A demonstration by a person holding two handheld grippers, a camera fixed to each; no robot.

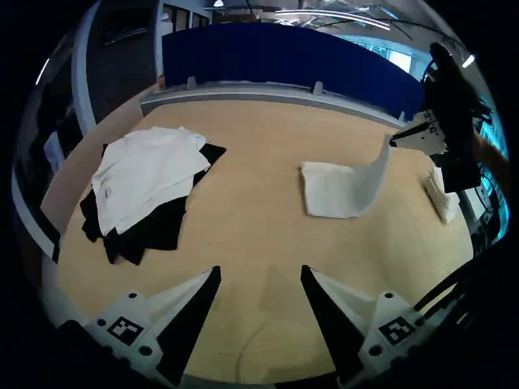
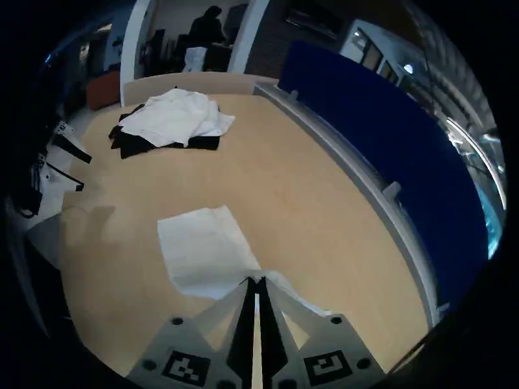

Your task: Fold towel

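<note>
A white towel (image 1: 337, 188) lies partly folded on the wooden table (image 1: 272, 136), right of centre in the left gripper view. Its right edge is lifted off the table by my right gripper (image 1: 391, 141), which is shut on that edge. In the right gripper view the towel (image 2: 201, 249) spreads out just ahead of the right gripper (image 2: 257, 283), whose fingers are pinched together on the cloth. My left gripper (image 1: 259, 272) hovers open over bare table near the front edge, well short of the towel. It appears far left as the left gripper (image 2: 68, 165) in the right gripper view.
A pile of white and black clothes (image 1: 146, 188) lies on the table's left side. A small stack of folded white towels (image 1: 443, 194) sits at the right edge. A blue divider (image 1: 285, 58) runs along the far edge. A person (image 2: 206, 29) stands in the background.
</note>
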